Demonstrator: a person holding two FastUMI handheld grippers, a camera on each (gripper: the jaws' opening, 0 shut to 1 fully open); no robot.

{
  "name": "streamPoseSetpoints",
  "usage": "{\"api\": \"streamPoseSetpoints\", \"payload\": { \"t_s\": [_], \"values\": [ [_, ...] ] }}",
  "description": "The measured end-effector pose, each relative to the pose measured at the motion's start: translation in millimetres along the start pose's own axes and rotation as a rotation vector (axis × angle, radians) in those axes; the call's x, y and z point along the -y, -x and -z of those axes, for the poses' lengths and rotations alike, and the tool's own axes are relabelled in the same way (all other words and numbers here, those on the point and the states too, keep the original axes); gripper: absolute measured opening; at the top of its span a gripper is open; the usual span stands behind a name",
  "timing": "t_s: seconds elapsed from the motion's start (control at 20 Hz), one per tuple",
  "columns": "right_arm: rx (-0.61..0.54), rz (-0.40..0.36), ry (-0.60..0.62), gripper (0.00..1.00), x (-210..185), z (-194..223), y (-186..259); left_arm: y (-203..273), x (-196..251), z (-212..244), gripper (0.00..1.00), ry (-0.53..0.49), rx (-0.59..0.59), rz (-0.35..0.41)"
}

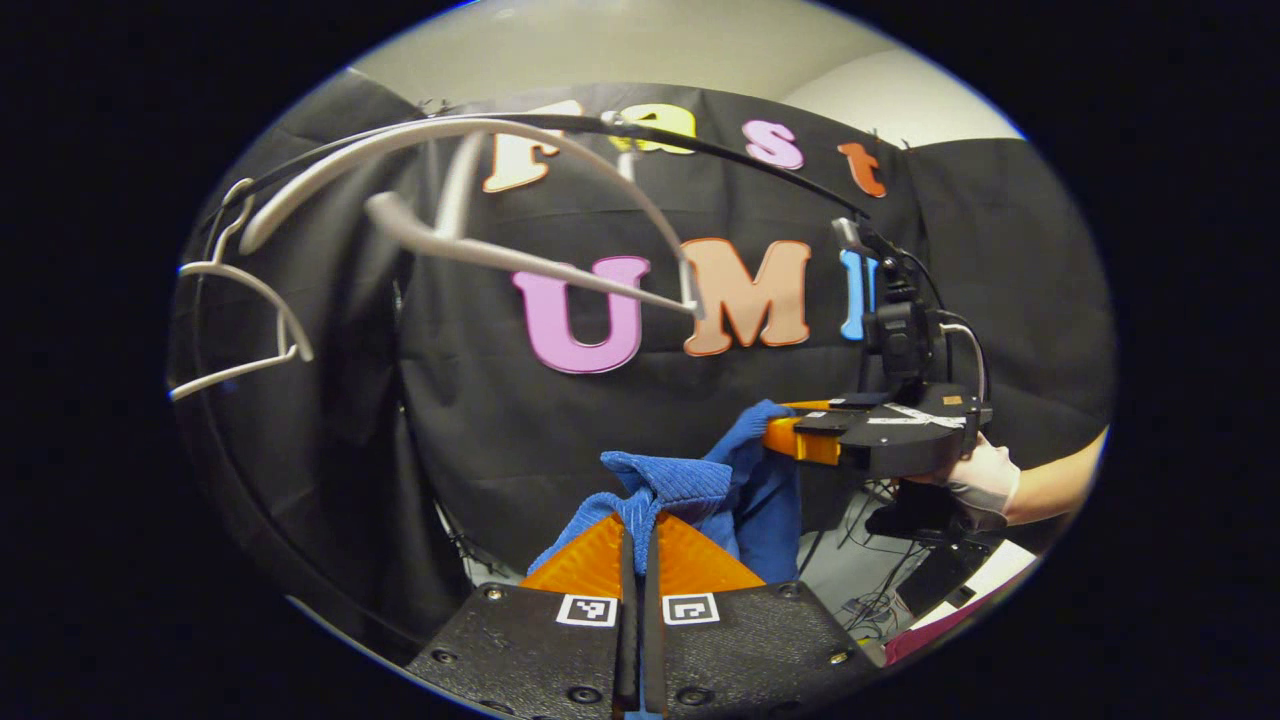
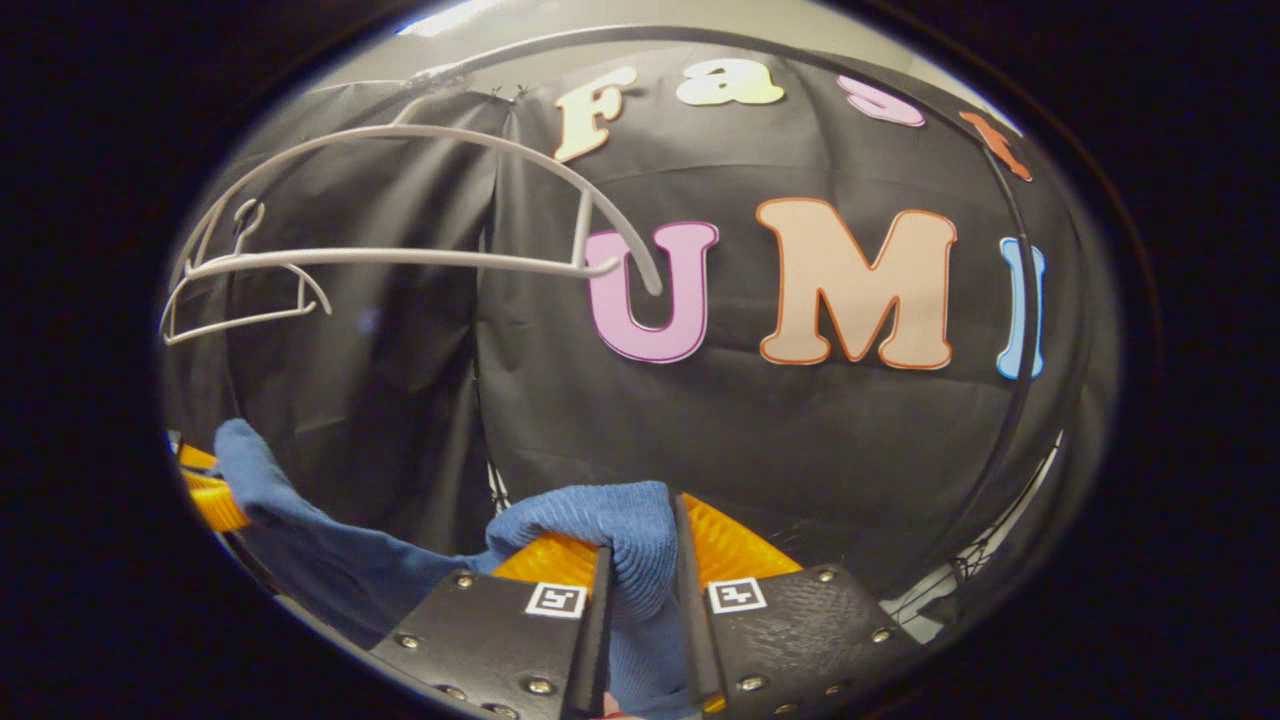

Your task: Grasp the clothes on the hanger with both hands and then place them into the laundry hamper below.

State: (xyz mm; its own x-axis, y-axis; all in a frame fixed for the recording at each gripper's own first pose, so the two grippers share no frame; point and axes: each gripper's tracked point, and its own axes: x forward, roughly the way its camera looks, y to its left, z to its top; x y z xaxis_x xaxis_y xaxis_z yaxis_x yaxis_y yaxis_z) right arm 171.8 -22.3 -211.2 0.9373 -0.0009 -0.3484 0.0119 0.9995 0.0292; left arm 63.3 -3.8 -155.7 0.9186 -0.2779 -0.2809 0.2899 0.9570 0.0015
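L claw [image 1: 640, 535] in left gripper view sat at 6 o'clock, fingers nearly together w/ only a thin slit between, clenched on a bunched fold of the blue garment [image 1: 700, 490]. Cloth rose just above the fingertips, then ran toward 3 o'clock to the R claw [image 1: 790, 435], held by a gloved hand [image 1: 985, 475] w/ bare forearm behind. That claw's tips were buried in the cloth's far end; jaw gap couldn't be read from there.

In right gripper view, R claw [image 2: 640, 565] at 6 o'clock was part open, fingers spread about as wide as the thick ribbed wad of blue garment [image 2: 610, 545] pinched between them, both fingers pressing on it. Cloth then draped down & out toward 8 o'clock, stretching to the L claw [image 2: 205, 495] at the edge, where it wrapped the tip.

Garment hung in the air between the two claws, off the hangers. White hanger [image 1: 470, 215] bare at 11 o'clock in left gripper view, under a dark curved rail [image 1: 720, 155]; a 2nd white hanger [image 1: 240, 300] at 9 o'clock. Same near hanger [image 2: 420, 230] at 10–11 o'clock in right gripper view, w/ the 2nd hanger [image 2: 235, 290] at 9 o'clock
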Motion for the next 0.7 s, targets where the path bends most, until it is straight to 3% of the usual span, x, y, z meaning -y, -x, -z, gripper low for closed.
{"api": "streamPoseSetpoints", "payload": {
  "t_s": [0.35, 0.45, 0.5, 0.7],
  "values": [
    [0.081, 0.005, -0.014, 0.30, 17, -46, 11, -47, 55, -37, 0.02, -0.044, 0.076, 0.128],
    [0.096, 0.016, -0.025, 0.35, 24, -56, 12, -59, 58, -44, 0.03, -0.035, 0.091, 0.135],
    [0.103, 0.024, -0.031, 0.30, 28, -60, 12, -64, 59, -46, 0.03, -0.024, 0.097, 0.138],
    [0.111, 0.032, -0.043, 0.30, 31, -66, 5, -77, 53, -34, 0.02, -0.001, 0.092, 0.131]
  ]
}}
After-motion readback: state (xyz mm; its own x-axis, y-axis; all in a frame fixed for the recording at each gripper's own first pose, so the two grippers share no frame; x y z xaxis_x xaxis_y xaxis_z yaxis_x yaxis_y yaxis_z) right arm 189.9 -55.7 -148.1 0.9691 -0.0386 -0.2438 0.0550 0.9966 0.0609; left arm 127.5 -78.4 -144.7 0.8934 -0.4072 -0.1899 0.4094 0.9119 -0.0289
